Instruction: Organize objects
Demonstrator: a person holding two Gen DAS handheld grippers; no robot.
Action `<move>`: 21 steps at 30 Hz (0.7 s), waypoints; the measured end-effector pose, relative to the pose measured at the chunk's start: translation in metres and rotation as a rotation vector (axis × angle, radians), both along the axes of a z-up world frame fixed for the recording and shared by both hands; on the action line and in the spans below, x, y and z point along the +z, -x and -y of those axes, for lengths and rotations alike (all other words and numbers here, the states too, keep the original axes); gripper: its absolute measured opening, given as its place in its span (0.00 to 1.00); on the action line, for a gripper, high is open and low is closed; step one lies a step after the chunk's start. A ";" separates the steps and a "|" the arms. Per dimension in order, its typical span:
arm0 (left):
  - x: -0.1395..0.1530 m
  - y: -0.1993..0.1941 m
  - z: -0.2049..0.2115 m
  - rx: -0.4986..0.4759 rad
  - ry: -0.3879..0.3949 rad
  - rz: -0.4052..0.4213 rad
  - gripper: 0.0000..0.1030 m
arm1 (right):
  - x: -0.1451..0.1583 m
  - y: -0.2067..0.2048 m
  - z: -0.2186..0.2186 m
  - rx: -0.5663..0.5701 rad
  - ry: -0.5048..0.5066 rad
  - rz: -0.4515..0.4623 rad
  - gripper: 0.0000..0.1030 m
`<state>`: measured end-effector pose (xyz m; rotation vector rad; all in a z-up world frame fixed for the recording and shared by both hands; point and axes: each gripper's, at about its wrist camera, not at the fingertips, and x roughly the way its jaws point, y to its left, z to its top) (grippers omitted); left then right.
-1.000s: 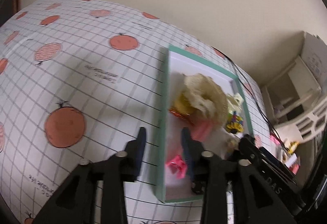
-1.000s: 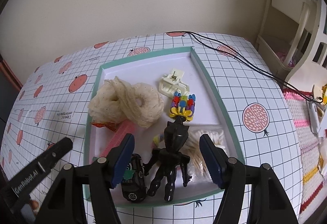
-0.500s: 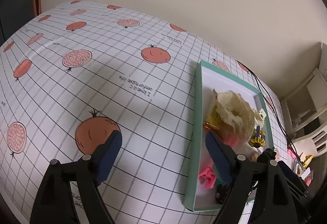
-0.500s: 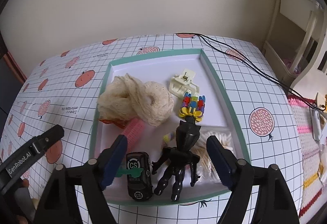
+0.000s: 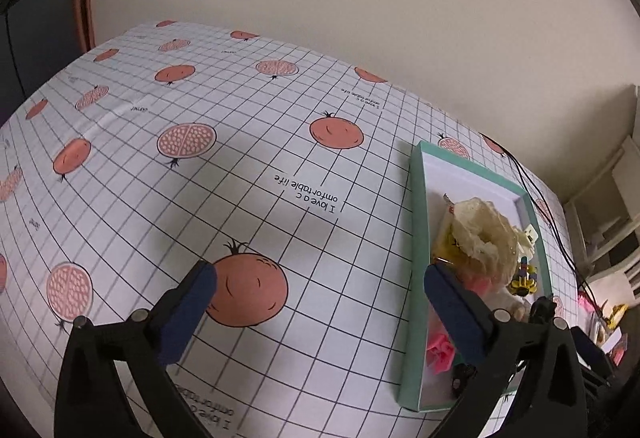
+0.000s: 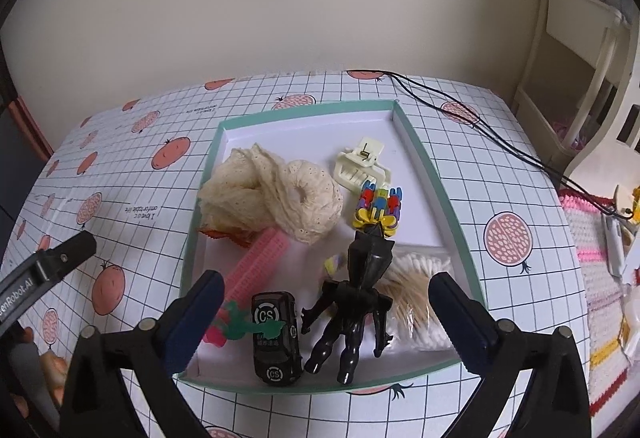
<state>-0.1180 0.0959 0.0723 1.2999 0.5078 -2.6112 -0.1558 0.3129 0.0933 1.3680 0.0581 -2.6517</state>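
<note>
So both grippers are spread wide with nothing between the fingers. From the right wrist view, the right gripper hangs over the near end of the mint-rimmed tray, which sits on a grid tablecloth printed with pomegranates. Straight ahead between its fingers stands a black figure toy, lying lengthwise, with a black toy car just to its left and a green plastic bit touching the car's side. A pink comb-like strip runs diagonally off the left fingertip, and a bag of cotton swabs sits by the right fingertip, partly under the figure. Further out: a cream lace scrunchie, a cream claw clip, and a colourful little clip touching the figure's head. The left gripper hovers over bare tablecloth beside the tray, its right finger overlapping the tray's edge in the left wrist view. A black cable trails off beyond the tray's far right corner.
</note>
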 end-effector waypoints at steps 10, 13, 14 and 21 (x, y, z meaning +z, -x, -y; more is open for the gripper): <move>0.026 -0.019 0.006 -0.052 0.100 -0.057 1.00 | 0.022 -0.023 0.008 -0.004 -0.011 -0.041 1.00; 0.038 -0.029 0.005 -0.066 0.136 -0.099 1.00 | 0.031 -0.033 0.011 -0.008 -0.020 -0.058 1.00; 0.041 -0.033 0.005 -0.072 0.142 -0.110 1.00 | 0.033 -0.036 0.011 -0.009 -0.021 -0.063 1.00; 0.049 -0.055 0.007 -0.099 0.143 -0.137 1.00 | 0.046 -0.062 0.017 -0.022 -0.047 -0.091 1.00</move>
